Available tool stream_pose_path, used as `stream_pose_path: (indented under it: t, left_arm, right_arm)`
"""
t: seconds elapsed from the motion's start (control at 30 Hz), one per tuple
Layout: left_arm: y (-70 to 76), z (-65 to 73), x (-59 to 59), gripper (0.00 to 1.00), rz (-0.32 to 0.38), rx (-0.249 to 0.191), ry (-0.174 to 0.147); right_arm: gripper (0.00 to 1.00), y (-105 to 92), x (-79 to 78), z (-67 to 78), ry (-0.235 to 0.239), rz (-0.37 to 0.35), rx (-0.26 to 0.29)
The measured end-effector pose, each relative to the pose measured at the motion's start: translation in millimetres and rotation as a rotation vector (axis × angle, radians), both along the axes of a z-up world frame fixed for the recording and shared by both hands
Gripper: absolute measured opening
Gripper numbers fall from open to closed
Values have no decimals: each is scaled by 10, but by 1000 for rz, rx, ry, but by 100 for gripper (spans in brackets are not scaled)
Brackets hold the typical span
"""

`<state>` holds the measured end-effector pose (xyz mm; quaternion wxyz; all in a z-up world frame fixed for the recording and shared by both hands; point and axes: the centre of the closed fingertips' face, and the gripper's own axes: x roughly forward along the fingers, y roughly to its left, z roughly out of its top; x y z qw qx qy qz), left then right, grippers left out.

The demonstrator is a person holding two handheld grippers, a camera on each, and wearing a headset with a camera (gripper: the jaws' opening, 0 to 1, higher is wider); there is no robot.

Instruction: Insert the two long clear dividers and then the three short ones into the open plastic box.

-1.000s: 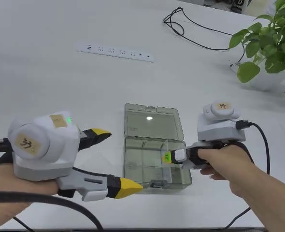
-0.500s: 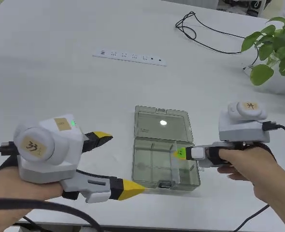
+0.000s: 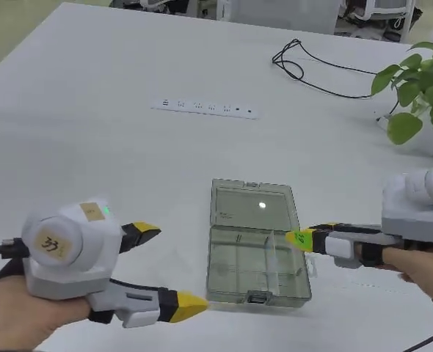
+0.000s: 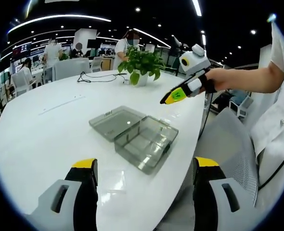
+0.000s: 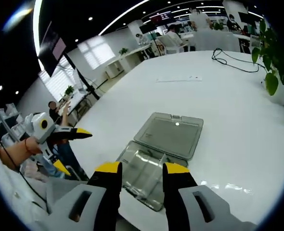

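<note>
The open clear grey plastic box (image 3: 226, 253) lies in the middle of the white table, its lid (image 3: 253, 205) folded back flat on the far side. At least one clear divider (image 3: 271, 258) stands lengthwise in its base. My right gripper (image 3: 298, 238) hovers at the box's right edge, above it, jaws a narrow gap apart with nothing between them (image 5: 142, 168). My left gripper (image 3: 166, 269) is wide open to the left of the box, holding nothing (image 4: 144, 166). Faint clear pieces (image 4: 110, 180) lie on the table in front of it, and others (image 5: 219, 186) to the right of the box (image 5: 156, 149).
A white power strip (image 3: 205, 108) lies far behind the box, with a black cable (image 3: 304, 66) beyond it. A potted plant (image 3: 422, 88) stands at the far right. The table's near edge runs just below both grippers.
My right gripper has drawn back to the right, out of the box's base. The left gripper stays open in about the same place. The head camera has shifted.
</note>
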<state>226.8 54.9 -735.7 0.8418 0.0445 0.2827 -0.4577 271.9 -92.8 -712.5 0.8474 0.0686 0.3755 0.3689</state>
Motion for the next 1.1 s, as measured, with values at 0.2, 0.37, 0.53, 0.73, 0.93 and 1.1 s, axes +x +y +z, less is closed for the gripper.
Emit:
stream_pose_path:
  t: [0.2, 0.37, 0.53, 0.73, 0.93, 1.1]
  left_arm:
    - [68, -131, -9, 82, -1, 50, 27]
    - [196, -283, 28, 77, 35, 100, 74]
    - [321, -462, 35, 72, 65, 179, 119]
    - [392, -632, 22, 66, 93, 231, 177]
    - [450, -789, 15, 65, 112, 280, 230]
    - [503, -913, -5, 62, 118, 336, 267]
  right_arm:
    - [42, -38, -81, 87, -85, 65, -14]
    - [47, -102, -145, 141, -158, 115, -20]
    - [53, -204, -177, 152, -219, 145, -33]
    - [58, -323, -254, 120, -254, 166, -37]
    - [61, -429, -324, 55, -282, 187, -60]
    - [65, -450, -377, 73, -319, 204, -48]
